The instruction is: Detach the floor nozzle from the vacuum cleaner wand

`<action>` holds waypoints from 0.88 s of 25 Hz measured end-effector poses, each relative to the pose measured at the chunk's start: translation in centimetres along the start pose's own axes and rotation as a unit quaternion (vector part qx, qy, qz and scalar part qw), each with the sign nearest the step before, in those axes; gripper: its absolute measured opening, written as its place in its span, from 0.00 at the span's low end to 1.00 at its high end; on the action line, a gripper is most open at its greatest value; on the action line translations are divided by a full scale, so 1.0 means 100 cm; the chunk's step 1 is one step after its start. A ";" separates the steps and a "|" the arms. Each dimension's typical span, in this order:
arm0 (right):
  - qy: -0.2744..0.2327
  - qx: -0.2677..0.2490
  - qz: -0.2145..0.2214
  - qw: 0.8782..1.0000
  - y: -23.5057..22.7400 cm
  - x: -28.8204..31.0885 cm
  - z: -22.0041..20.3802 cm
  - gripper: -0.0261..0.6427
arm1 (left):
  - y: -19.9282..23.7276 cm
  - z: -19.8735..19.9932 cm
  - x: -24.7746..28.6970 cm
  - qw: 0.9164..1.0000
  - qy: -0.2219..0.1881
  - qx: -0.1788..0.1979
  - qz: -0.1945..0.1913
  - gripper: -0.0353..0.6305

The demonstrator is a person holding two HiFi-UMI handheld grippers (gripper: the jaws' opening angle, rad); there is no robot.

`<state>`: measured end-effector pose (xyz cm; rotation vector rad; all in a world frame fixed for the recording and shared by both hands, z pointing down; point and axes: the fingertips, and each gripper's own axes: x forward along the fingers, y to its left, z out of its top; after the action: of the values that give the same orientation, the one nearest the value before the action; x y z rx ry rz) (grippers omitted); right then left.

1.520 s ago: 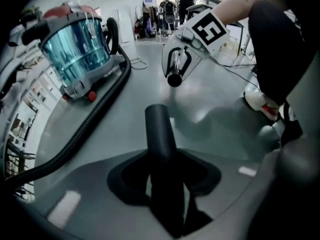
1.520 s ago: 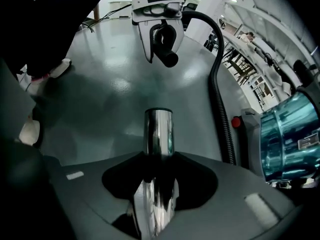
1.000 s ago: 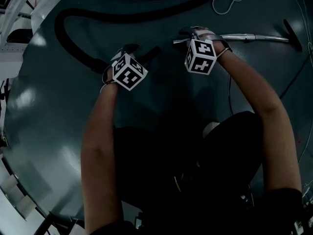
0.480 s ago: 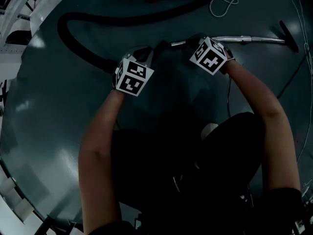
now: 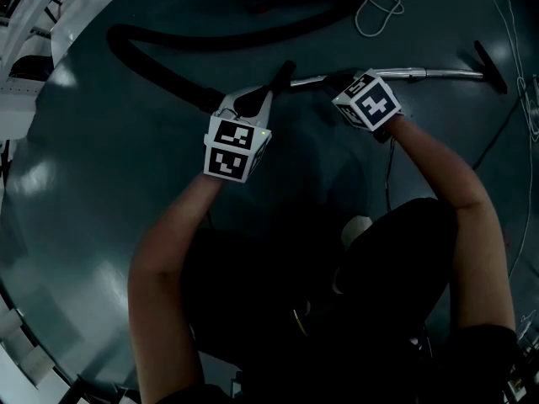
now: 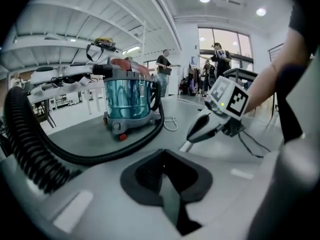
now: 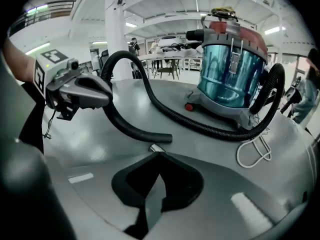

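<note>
In the head view my left gripper (image 5: 251,99) is shut on the smooth black end tube of the vacuum hose (image 5: 156,61) and holds it off the floor. The right gripper view shows that gripper (image 7: 82,91) from the side, with the tube's open end (image 7: 164,138) below it. My right gripper (image 5: 342,83) is shut across the metal wand (image 5: 421,73) near its left end. The wand's bare tip (image 7: 156,148) lies just short of the tube's end. The black floor nozzle (image 5: 492,66) sits on the wand's far right end. In both gripper views my own jaws meet.
The teal canister vacuum (image 6: 129,99) stands behind on the grey round floor (image 5: 93,192), with the hose curving to it. A loose white cord (image 5: 376,8) lies beside it. People and tables are in the background. A thin cable (image 5: 389,171) trails from the right gripper.
Both grippers went from open to shut, the left on the hose's end tube, the right on the wand. The left gripper rose and tipped the tube's end up. Both marker cubes rolled.
</note>
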<state>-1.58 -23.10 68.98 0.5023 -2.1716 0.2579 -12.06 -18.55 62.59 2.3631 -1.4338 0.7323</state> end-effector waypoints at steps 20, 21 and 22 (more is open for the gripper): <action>-0.012 0.088 -0.014 0.996 0.008 -0.005 -0.041 0.03 | -0.016 -0.045 0.019 0.996 0.027 -0.087 0.010 0.07; -0.015 0.095 -0.019 0.995 0.005 -0.005 -0.040 0.03 | -0.014 -0.046 0.019 0.995 0.029 -0.093 0.012 0.07; -0.019 0.100 -0.025 0.995 0.002 -0.004 -0.040 0.03 | -0.012 -0.047 0.020 0.995 0.030 -0.098 0.014 0.07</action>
<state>1.44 -21.43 71.01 0.6781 -2.1772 0.4443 -11.55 -17.23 67.59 2.1599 -1.4468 0.6325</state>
